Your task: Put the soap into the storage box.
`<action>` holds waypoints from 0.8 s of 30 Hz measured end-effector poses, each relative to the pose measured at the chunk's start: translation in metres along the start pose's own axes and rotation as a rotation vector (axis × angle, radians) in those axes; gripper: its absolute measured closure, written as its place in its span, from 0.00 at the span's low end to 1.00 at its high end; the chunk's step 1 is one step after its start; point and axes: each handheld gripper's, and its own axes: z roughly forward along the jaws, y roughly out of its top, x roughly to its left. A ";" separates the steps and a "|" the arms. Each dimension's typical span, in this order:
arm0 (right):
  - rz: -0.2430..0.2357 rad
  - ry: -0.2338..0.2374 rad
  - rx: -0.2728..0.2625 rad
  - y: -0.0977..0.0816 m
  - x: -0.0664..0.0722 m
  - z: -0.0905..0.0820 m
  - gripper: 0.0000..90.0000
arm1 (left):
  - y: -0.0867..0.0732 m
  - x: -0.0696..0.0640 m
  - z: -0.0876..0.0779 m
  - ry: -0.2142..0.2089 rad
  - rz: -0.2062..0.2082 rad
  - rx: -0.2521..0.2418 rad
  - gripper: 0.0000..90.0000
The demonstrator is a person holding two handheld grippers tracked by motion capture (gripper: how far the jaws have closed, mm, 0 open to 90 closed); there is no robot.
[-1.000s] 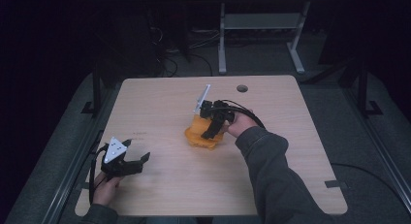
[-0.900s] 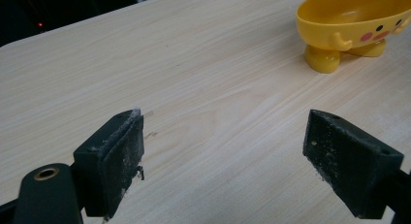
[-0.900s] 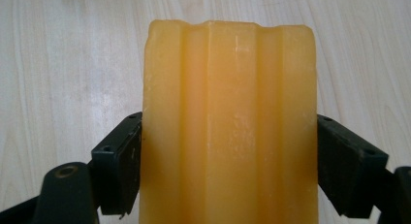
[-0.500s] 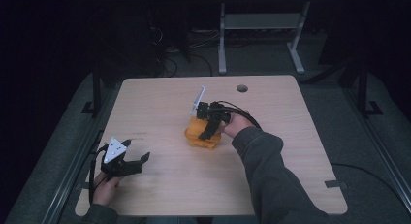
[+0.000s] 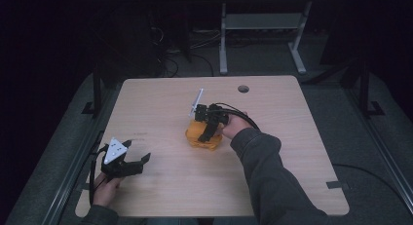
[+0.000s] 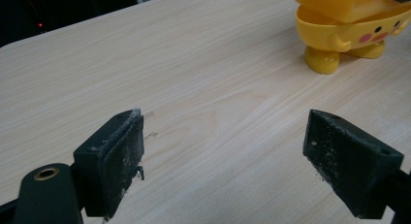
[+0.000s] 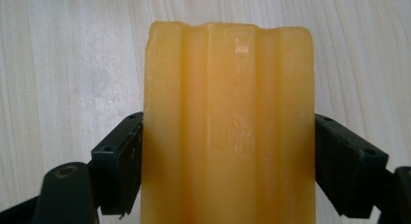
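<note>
Scene: a person sits at a pale wooden table [image 5: 302, 152] and holds 1 two-jaw gripper in each hand, under dim light.
Task thing: a yellow-orange toy figure [image 6: 356, 32] with stubby feet and pink cheek spots stands near the middle of the table, a little toward the far edge.
Top piece: an orange ridged block [image 7: 228, 127] sits on the figure's lower bowl-shaped body like a lid; I cannot tell whether it is seated or already lifted a little.
Right gripper [image 5: 210, 123]: it comes down on the figure from above, and in the right gripper view its 2 black jaws press against the 2 long sides of the ridged block, so it is clamped on that block.
Left gripper [image 5: 127, 162]: it rests near the near-left corner of the table, well apart from the figure, with its jaws spread wide and nothing between them.
Left gripper view: the figure shows toward the far right, with bare wood between it and the jaws.
Step in hand: by my reading, the grasp on the top piece is made and the lift or separation is about to follow.
Next move calls for: a straight pull upward with the clamp kept firm; the lower body is held by nothing, so it may rise or tip with the block, and the free left gripper could come across to steady it.
</note>
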 end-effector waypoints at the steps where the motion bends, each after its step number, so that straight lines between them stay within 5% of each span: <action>1: -0.003 0.000 0.004 0.000 0.000 0.001 0.22 | 0.000 0.000 0.000 0.000 0.000 0.000 0.16; 24: 0.047 0.009 -0.032 -0.007 0.000 0.004 0.20 | 0.000 -0.001 0.001 -0.001 0.005 0.002 0.16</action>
